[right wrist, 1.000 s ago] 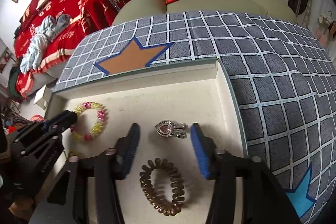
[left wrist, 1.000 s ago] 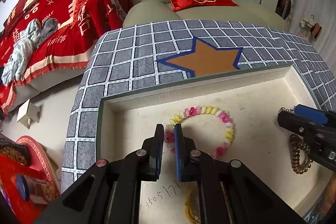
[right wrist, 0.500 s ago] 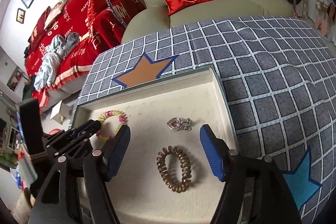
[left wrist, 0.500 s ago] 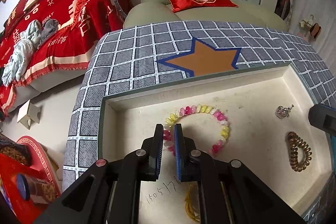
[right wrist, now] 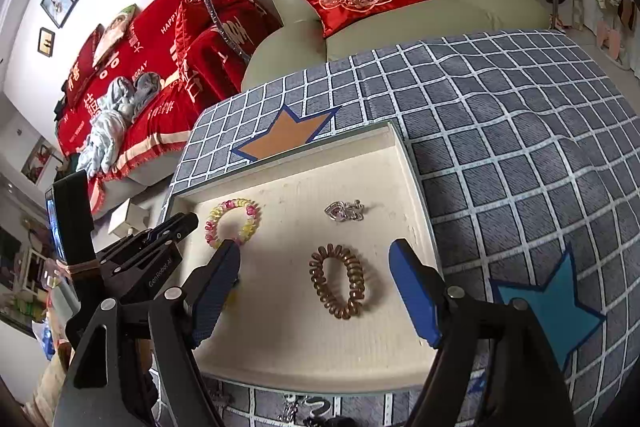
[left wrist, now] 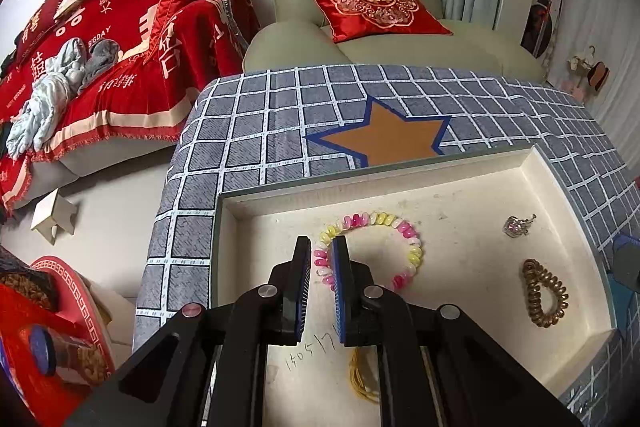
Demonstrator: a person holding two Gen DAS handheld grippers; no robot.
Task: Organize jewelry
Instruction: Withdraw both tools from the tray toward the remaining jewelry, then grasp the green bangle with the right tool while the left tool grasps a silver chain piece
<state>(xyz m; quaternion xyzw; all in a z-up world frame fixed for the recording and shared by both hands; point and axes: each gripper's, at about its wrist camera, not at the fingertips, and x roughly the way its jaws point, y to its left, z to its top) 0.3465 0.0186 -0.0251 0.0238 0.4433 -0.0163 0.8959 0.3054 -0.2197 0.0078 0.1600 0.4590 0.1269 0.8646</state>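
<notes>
A cream tray [left wrist: 472, 169] [right wrist: 412, 167] sits on a checked cloth. In it lie a pink-and-yellow bead bracelet [left wrist: 404, 227] [right wrist: 250, 223], a silver heart pendant [left wrist: 517, 226] [right wrist: 344, 211], a bronze coil hair tie [left wrist: 545, 293] [right wrist: 338, 281] and a yellow cord [left wrist: 360, 379]. My left gripper [left wrist: 321, 249] has narrowly parted jaws around the bracelet's near left beads. My right gripper [right wrist: 316, 259] is open and empty, raised above the hair tie. The left gripper also shows in the right wrist view [right wrist: 188, 221].
The checked cloth [right wrist: 520, 147] has an orange star [left wrist: 384, 139] behind the tray and a blue star [right wrist: 552, 307] to its right. A green armchair with a red cushion [left wrist: 372, 7] stands behind. A red sofa [left wrist: 100, 47] is at the left.
My right gripper has pulled back and up from the pendant and hair tie, leaving both in the tray. My left gripper stays at the bracelet.
</notes>
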